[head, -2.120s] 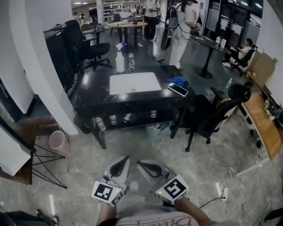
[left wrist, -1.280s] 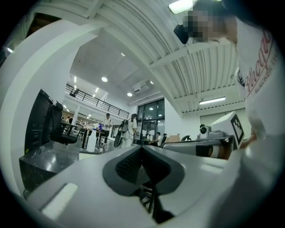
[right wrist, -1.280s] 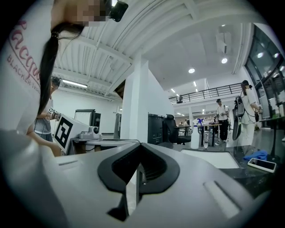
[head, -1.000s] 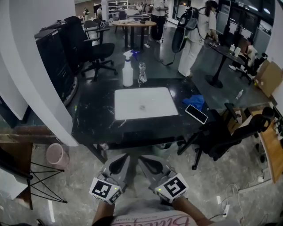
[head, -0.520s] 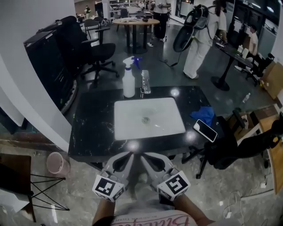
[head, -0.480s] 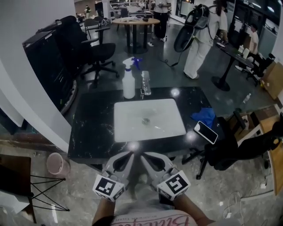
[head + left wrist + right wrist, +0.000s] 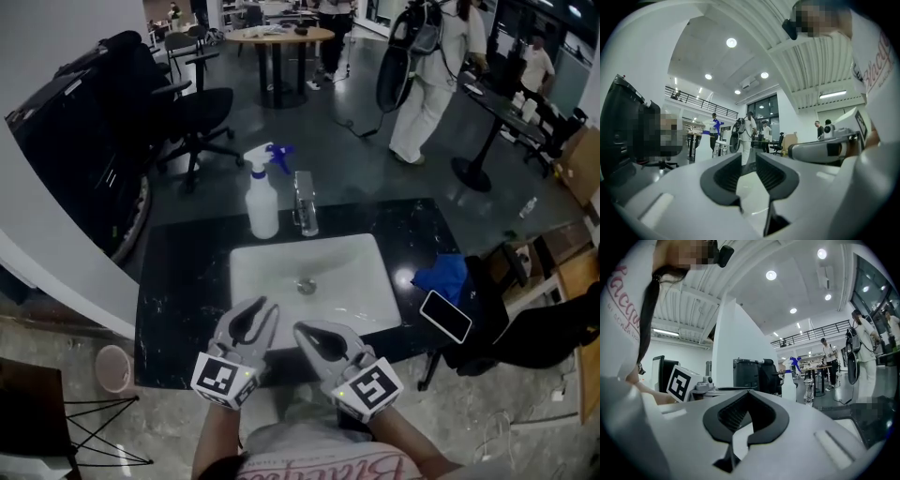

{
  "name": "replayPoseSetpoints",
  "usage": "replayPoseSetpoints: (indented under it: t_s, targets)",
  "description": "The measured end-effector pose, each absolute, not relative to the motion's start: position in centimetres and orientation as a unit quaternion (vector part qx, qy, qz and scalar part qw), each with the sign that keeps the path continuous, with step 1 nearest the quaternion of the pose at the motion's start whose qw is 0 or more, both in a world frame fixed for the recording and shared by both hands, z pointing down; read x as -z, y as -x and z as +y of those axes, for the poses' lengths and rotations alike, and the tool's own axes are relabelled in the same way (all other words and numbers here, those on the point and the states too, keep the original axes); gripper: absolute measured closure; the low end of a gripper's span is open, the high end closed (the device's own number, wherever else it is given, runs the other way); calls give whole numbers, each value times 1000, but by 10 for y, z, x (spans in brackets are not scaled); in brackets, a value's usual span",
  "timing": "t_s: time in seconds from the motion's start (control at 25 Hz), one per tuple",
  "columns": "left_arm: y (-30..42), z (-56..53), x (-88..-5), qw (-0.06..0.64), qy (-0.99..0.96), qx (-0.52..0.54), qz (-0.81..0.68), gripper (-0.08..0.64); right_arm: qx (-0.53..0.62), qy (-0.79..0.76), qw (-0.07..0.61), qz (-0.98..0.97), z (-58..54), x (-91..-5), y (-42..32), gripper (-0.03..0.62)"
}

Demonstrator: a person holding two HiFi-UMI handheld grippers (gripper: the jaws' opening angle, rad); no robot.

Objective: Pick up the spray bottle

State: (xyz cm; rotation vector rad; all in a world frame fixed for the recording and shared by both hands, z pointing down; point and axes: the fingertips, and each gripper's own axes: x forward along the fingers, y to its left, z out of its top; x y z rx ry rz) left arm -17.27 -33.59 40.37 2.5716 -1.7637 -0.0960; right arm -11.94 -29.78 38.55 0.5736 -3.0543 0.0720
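Step in hand: approach; grasp not yet begun. Location of spray bottle (image 7: 262, 199): upright at far edge of black worktop (image 7: 178, 281), just left of faucet (image 7: 305, 202), behind white basin (image 7: 361, 281). Left claw (image 7: 261, 307): opening, narrow gap, nothing between. Right claw (image 7: 302, 330): together, empty. Both at near edge of worktop, well apart from bottle. Next move, by judgement: reach across basin, widen one claw beyond bottle body, align level with body below trigger head, clear faucet, then clamp.
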Motion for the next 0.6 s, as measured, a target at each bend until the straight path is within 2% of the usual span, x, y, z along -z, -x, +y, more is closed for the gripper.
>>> replayPoseSetpoints:
  t_s: [0.12,0.28,0.52,0.6]
  targets:
    - [194,-364,-408,6,-811,27,-584,444,-21,-176,26,-984,-310,-390,130,591]
    - [220,-403,-415,-1,-796,11,-606,317,-26,-173,36,-984,-321,-396,138,591]
    - [244,-454,-429,3,-797,-16,-604,206,-33,-183,46,-982,-340,-402,148,591]
    - [249,-469,-436,8,-798,-19,-602,141,-33,-186,49,-981,-347,-403,153,591]
